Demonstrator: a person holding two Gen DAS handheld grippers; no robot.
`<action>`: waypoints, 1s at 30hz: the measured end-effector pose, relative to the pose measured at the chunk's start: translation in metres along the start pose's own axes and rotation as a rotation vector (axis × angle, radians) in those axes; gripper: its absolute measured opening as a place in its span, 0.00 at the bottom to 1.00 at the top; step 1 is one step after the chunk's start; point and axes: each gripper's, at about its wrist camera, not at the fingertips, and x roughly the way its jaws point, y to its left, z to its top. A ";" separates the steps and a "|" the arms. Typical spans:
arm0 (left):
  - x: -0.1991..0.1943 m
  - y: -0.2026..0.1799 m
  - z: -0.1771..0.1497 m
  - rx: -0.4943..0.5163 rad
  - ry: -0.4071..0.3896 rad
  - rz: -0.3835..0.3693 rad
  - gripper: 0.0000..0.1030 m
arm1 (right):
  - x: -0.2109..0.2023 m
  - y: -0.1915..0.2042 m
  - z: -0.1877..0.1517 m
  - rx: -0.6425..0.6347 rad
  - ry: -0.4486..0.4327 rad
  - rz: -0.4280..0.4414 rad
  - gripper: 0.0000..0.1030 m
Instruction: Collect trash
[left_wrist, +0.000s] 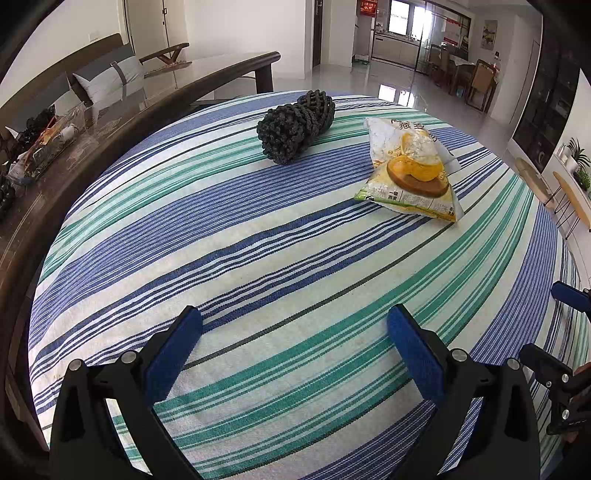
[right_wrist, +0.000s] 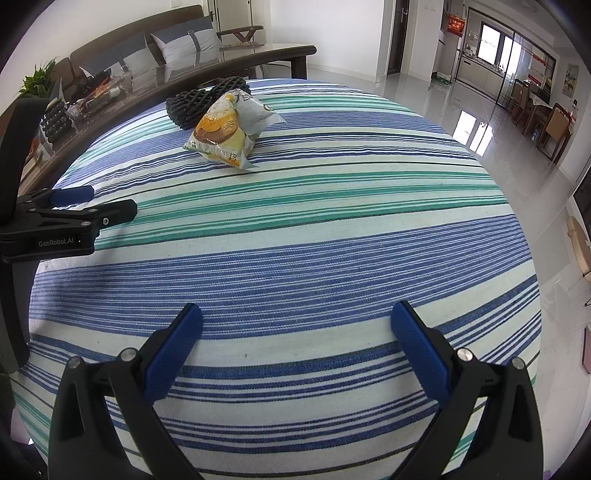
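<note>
A crumpled yellow-and-white snack wrapper (left_wrist: 410, 171) lies on the striped tablecloth (left_wrist: 258, 258), far right of centre. A dark green foam fruit net (left_wrist: 295, 127) lies to its left, a little farther off. My left gripper (left_wrist: 295, 321) is open and empty, low over the cloth, well short of both. In the right wrist view the wrapper (right_wrist: 225, 129) lies at the far left with the net (right_wrist: 192, 103) behind it. My right gripper (right_wrist: 297, 317) is open and empty over the near cloth. The left gripper (right_wrist: 107, 205) shows at the left edge.
A dark glass-topped wooden table (left_wrist: 92, 122) runs along the left, holding a clear box of clutter (left_wrist: 44, 147). A sofa with cushions (right_wrist: 177, 40) stands behind it. The glossy floor (left_wrist: 399, 81) drops away beyond the cloth's far edge. The right gripper (left_wrist: 565, 332) shows at the right edge.
</note>
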 end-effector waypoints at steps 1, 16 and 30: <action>0.000 0.000 0.000 0.000 0.000 0.000 0.96 | 0.000 0.000 0.000 0.000 0.000 0.000 0.96; -0.008 0.013 -0.011 0.106 -0.001 -0.077 0.96 | 0.020 -0.017 0.063 0.192 0.087 0.167 0.95; -0.008 0.012 -0.011 0.107 -0.001 -0.077 0.96 | 0.083 0.041 0.139 0.166 0.050 0.045 0.57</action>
